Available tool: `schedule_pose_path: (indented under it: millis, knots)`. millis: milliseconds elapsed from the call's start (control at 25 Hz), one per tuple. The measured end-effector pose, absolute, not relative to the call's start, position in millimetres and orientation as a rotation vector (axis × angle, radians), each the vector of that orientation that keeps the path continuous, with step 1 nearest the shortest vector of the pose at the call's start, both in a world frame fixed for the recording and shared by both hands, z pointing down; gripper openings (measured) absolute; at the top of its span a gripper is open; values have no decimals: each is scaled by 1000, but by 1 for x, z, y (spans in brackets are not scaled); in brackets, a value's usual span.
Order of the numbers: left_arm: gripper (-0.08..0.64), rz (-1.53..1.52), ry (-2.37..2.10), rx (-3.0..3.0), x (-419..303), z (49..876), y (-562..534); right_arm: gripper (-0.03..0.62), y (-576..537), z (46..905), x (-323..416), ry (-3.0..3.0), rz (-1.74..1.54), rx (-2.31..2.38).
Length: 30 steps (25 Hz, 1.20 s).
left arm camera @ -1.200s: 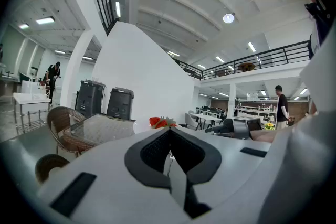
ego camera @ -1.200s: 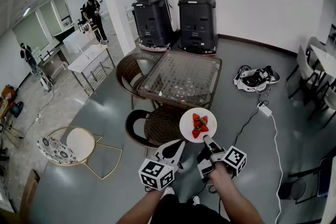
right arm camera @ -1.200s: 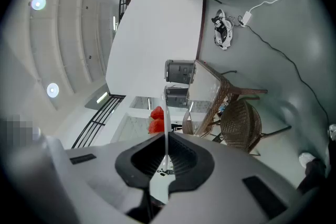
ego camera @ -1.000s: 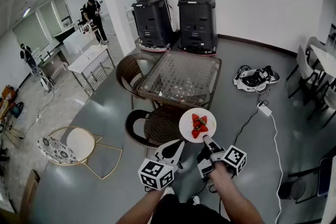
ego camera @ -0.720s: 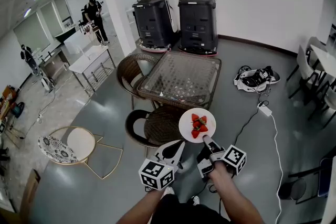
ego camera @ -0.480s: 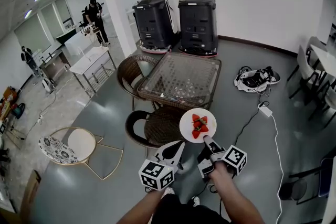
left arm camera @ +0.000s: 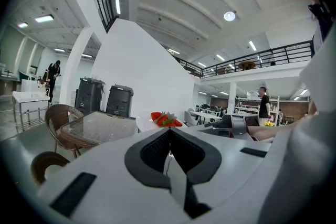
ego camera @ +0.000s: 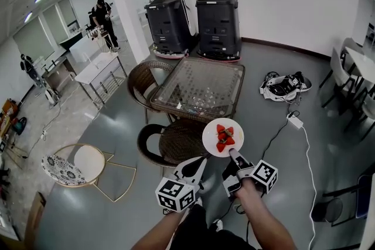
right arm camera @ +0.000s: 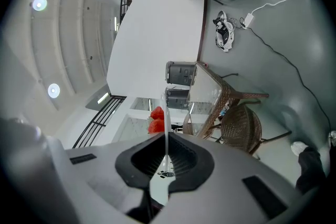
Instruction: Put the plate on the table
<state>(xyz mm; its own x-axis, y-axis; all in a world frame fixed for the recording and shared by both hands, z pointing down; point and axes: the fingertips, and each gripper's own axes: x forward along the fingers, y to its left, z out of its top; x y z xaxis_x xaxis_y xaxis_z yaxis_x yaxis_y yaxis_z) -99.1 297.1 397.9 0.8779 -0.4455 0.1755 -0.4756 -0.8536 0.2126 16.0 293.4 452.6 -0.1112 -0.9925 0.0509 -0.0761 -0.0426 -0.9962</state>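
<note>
A white plate (ego camera: 222,137) with several red strawberries (ego camera: 224,136) is held level above the floor, near the front of a glass-topped wicker table (ego camera: 199,86). My right gripper (ego camera: 232,153) is shut on the plate's near rim. In the right gripper view the plate (right arm camera: 166,113) shows edge-on as a thin line between the jaws of the right gripper (right arm camera: 166,139), with the strawberries (right arm camera: 156,119) on its left. My left gripper (ego camera: 198,164) hangs beside it to the left, shut and empty. In the left gripper view the left gripper (left arm camera: 169,136) has the strawberries (left arm camera: 165,119) just beyond its tips.
A wicker chair (ego camera: 176,142) stands under the plate and another (ego camera: 146,76) at the table's left. Two black machines (ego camera: 218,16) line the far wall by a white pillar (ego camera: 120,6). A bag (ego camera: 284,86) and a cable (ego camera: 304,143) lie on the floor at right. A round chair (ego camera: 76,164) stands at left.
The plate and both grippers hold their places; only the head view has drifted slightly.
</note>
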Motion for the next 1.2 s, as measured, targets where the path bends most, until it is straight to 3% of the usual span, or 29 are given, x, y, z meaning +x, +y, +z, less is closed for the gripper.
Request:
schedule_pose_path:
  millis: [280, 520, 1000, 1200]
  knots:
    - [6, 166, -666, 2803, -82, 408, 279, 18, 278, 463, 31, 1315, -1285, -1273]
    - [6, 191, -639, 2782, -55, 368, 196, 18, 201, 428, 55, 1274, -1315, -1291]
    - [6, 138, -609, 2791, -36, 437, 134, 18, 146, 501, 78, 1297, -1288, -1349]
    - [6, 138, -581, 2782, -52, 411, 67, 18, 85, 469, 67, 1288, -1268, -1368]
